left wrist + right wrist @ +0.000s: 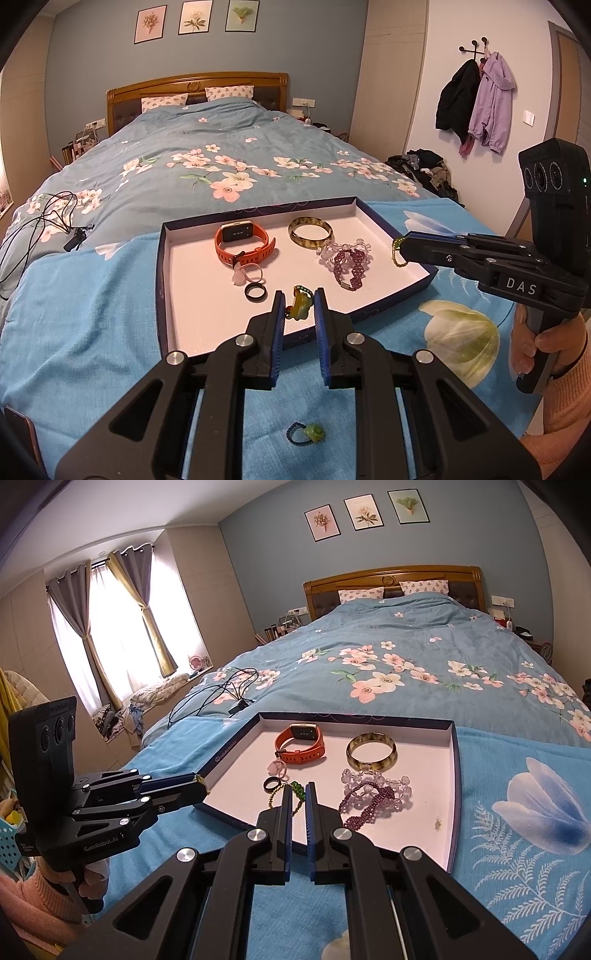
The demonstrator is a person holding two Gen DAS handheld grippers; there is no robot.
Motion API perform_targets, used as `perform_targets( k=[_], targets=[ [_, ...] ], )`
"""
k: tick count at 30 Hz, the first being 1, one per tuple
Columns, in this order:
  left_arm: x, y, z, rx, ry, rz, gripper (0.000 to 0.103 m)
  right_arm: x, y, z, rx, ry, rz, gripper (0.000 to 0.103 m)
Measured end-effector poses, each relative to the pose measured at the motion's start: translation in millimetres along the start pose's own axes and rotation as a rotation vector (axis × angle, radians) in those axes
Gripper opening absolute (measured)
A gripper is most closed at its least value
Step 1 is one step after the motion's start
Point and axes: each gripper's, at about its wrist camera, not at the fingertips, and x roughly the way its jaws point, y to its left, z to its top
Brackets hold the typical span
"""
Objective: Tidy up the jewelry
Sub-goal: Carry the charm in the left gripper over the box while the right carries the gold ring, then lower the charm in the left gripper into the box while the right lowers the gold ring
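Observation:
A shallow white tray with a dark blue rim (162, 273) (452, 775) lies on the bed. It holds an orange watch (243, 243) (301, 744), an amber bangle (310, 230) (371, 755), purple bead bracelets (347, 262) (373, 797), a black ring (255, 290) (269, 784) and a pink ring (245, 275). My left gripper (299, 306) is shut on a yellow-green jade pendant (300, 308) above the tray's near edge. My right gripper (297, 794) is shut on a green-gold bead bracelet (297, 792) (398, 253) over the tray. A green ring (308, 432) lies on the blanket below my left gripper.
The tray sits on a light blue blanket (517, 812) over a floral duvet (221, 166). Black cables (48, 221) lie on the bed to the left. A phone edge (18, 428) shows at lower left. Coats (476, 99) hang on the right wall.

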Motion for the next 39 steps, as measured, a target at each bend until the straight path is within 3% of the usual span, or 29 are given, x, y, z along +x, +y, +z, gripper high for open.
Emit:
perform_targets(
  k=[39],
  targets=[
    [32, 17, 1, -0.048, 0.039, 0.020, 0.016, 20, -1, 4, -0.050, 0.025, -0.068, 0.005]
  ],
)
